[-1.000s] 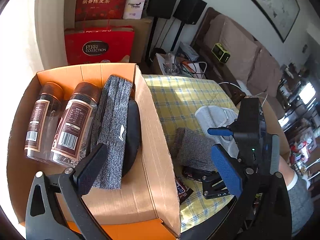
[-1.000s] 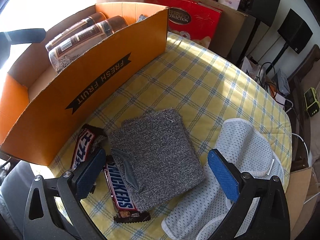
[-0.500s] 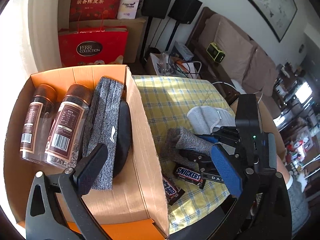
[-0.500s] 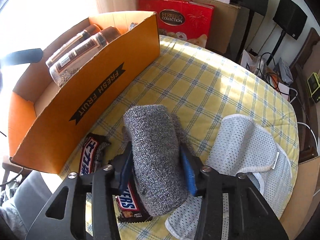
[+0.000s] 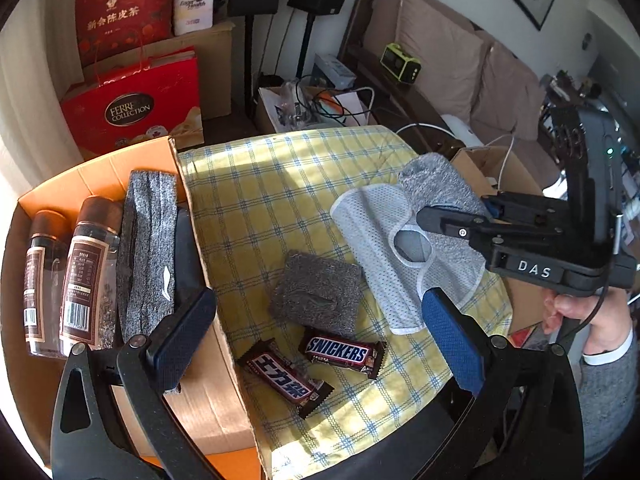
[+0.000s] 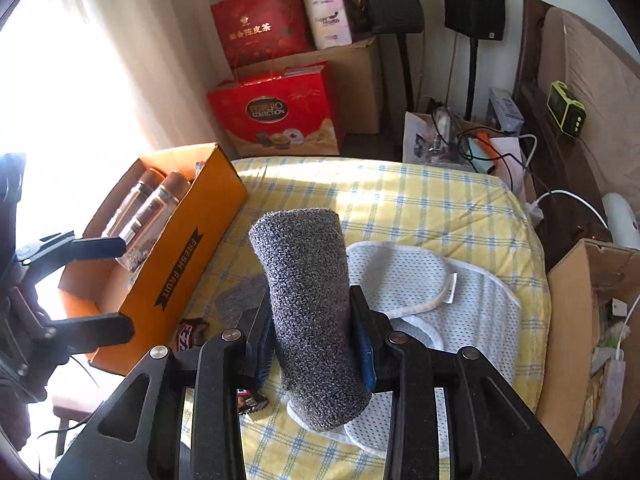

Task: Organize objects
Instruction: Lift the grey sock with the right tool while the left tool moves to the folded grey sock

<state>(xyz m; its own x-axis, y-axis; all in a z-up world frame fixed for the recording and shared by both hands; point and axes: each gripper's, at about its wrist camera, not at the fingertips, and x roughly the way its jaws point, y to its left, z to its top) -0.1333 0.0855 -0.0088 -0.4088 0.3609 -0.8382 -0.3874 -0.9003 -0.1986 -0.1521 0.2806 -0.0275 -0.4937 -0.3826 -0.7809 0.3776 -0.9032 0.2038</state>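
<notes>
My right gripper point(image 6: 314, 344) is closing on a grey knitted sock point(image 6: 304, 272); its pads press the sock's sides and hold it up above the yellow checked table point(image 6: 420, 204). A second grey sock point(image 5: 316, 288) lies flat on the table beside a white mesh cloth point(image 5: 384, 256). In front of it lie a Snickers bar point(image 5: 340, 350) and another chocolate bar point(image 5: 284, 378). My left gripper point(image 5: 316, 302) stands open and empty over the box edge and the bars. The orange box point(image 5: 100, 168) holds two jars point(image 5: 84, 276), a grey band point(image 5: 152, 248) and a black item point(image 5: 186, 248).
Red gift bags point(image 6: 276, 120) and cardboard cartons stand behind the table, with speakers on stands point(image 6: 472, 8) and cables further back. An open carton point(image 6: 592, 320) sits at the table's right edge. A person's hand point(image 5: 576, 312) holds the right gripper's handle.
The right gripper shut on the top grey sock and lifted it off the table, uncovering a second sock. The left gripper swung right, from over the box toward the table.
</notes>
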